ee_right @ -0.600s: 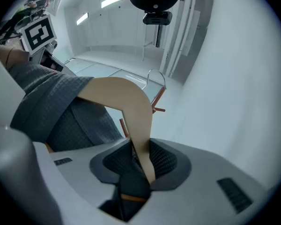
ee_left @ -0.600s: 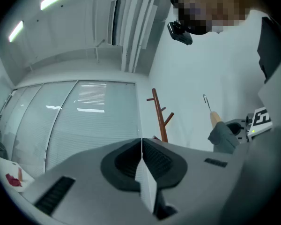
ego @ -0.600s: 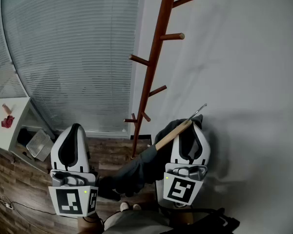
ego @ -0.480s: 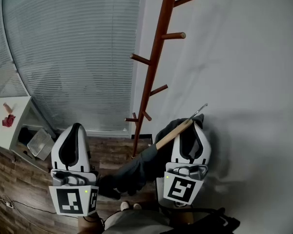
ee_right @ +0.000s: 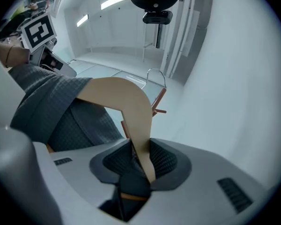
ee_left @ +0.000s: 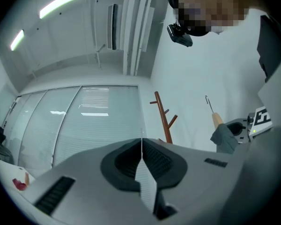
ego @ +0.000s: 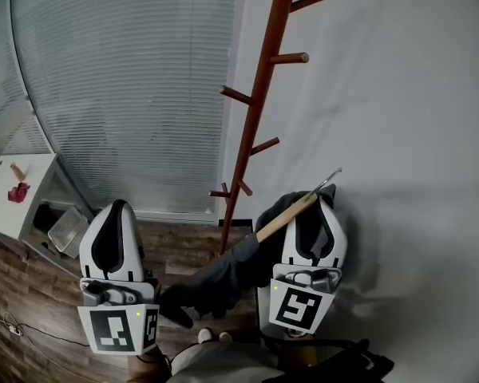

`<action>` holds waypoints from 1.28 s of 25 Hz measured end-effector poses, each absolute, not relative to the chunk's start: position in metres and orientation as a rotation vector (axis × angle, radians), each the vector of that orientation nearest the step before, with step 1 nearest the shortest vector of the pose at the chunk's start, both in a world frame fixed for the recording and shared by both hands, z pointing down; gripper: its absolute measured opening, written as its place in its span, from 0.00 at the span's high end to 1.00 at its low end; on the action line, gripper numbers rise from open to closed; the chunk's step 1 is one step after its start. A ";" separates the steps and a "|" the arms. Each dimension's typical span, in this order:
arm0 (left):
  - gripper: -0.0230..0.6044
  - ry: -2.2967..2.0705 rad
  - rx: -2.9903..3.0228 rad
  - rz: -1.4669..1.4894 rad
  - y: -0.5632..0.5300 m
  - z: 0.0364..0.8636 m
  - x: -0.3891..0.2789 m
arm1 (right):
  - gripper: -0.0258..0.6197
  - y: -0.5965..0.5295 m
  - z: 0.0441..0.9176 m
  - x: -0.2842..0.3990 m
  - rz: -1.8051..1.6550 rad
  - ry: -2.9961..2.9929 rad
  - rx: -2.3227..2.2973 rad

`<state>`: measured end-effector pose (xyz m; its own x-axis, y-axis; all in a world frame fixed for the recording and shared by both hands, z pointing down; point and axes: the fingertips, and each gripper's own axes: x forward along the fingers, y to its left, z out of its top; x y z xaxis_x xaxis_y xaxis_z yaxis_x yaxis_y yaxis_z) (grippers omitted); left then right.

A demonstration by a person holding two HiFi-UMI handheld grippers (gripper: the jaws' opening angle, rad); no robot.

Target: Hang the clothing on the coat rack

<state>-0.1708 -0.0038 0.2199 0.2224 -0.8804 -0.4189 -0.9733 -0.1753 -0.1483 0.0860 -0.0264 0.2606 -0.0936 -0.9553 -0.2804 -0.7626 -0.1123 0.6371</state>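
Note:
The reddish-brown coat rack point(ego: 257, 118) stands on the floor by the white wall, its pegs bare. My right gripper point(ego: 322, 199) is shut on one arm of a wooden hanger point(ego: 286, 219), whose metal hook point(ego: 328, 178) points up. A dark grey garment point(ego: 221, 276) hangs from the hanger towards the left. In the right gripper view the hanger point(ee_right: 129, 108) runs between the pads of my right gripper point(ee_right: 141, 157), with the garment point(ee_right: 50, 110) at left and the coat rack point(ee_right: 158, 101) beyond. My left gripper point(ego: 120, 208) point(ee_left: 141, 146) is shut and holds nothing; from it the rack point(ee_left: 164, 120) shows ahead.
Window blinds point(ego: 128, 94) fill the left wall. A white cabinet point(ego: 24, 214) with a red item point(ego: 18, 191) on top and a wire basket point(ego: 64, 230) beside it stands at far left on the wood floor point(ego: 32, 294). The person's feet point(ego: 211, 337) show below.
The head view has shifted a little, so the rack sits slightly further right. The right gripper still holds the hanger; both grippers have hardly moved.

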 end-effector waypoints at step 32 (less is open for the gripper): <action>0.93 1.758 -2.202 0.506 -0.040 0.226 -0.200 | 0.76 -0.051 0.210 0.087 -1.014 -2.055 2.247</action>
